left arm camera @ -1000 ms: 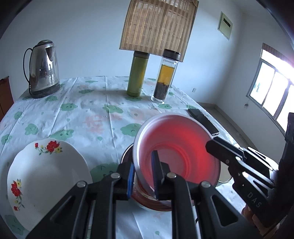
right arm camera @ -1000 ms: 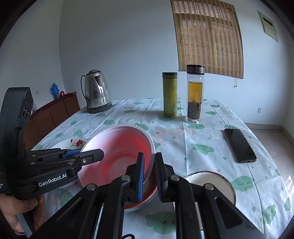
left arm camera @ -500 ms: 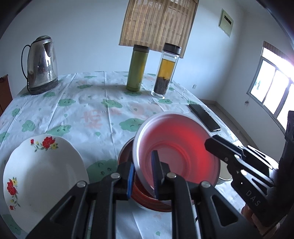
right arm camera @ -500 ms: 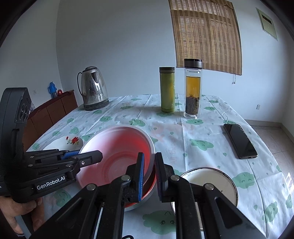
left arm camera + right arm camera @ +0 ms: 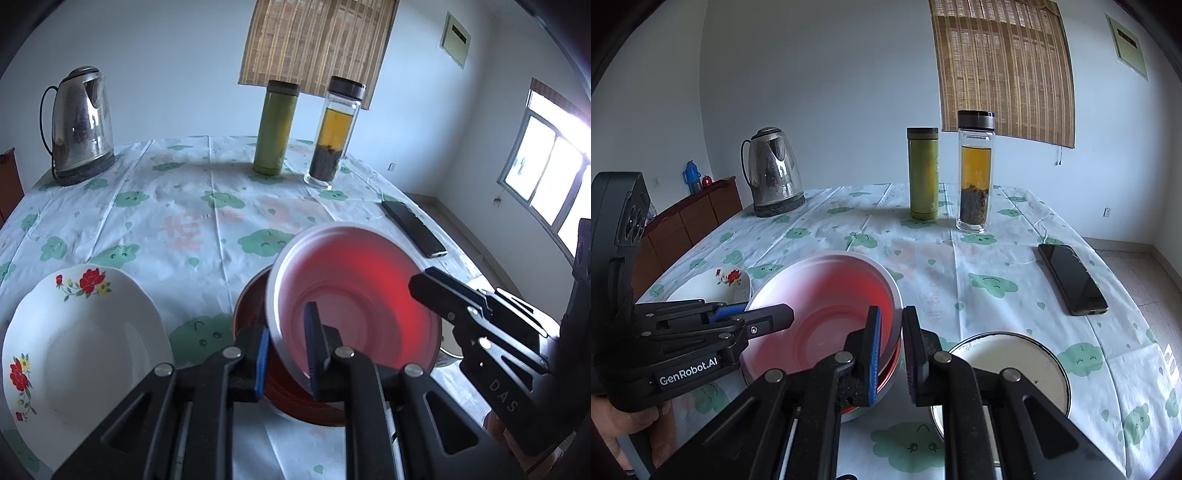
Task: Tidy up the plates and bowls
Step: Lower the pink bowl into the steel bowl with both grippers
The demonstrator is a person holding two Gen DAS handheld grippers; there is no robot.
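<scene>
My left gripper [image 5: 286,356] is shut on the near rim of a pink bowl [image 5: 354,291], held tilted over a red bowl [image 5: 295,398] on the table. My right gripper [image 5: 891,356] is shut on the same pink bowl [image 5: 827,306] at its right rim. The right gripper's fingers [image 5: 476,317] show in the left wrist view, at the bowl's right side. A white floral plate [image 5: 77,339] lies left of the bowls. A white enamel bowl [image 5: 1008,365] sits right of them.
A steel kettle [image 5: 79,125], a green flask [image 5: 275,127] and a glass tea bottle [image 5: 334,133] stand at the table's far side. A black phone [image 5: 1071,278] lies at the right edge. A wooden cabinet [image 5: 690,218] stands beyond the table's left.
Both grippers and the pink bowl have lifted slightly and tilted; more of the red bowl underneath shows on its left side.
</scene>
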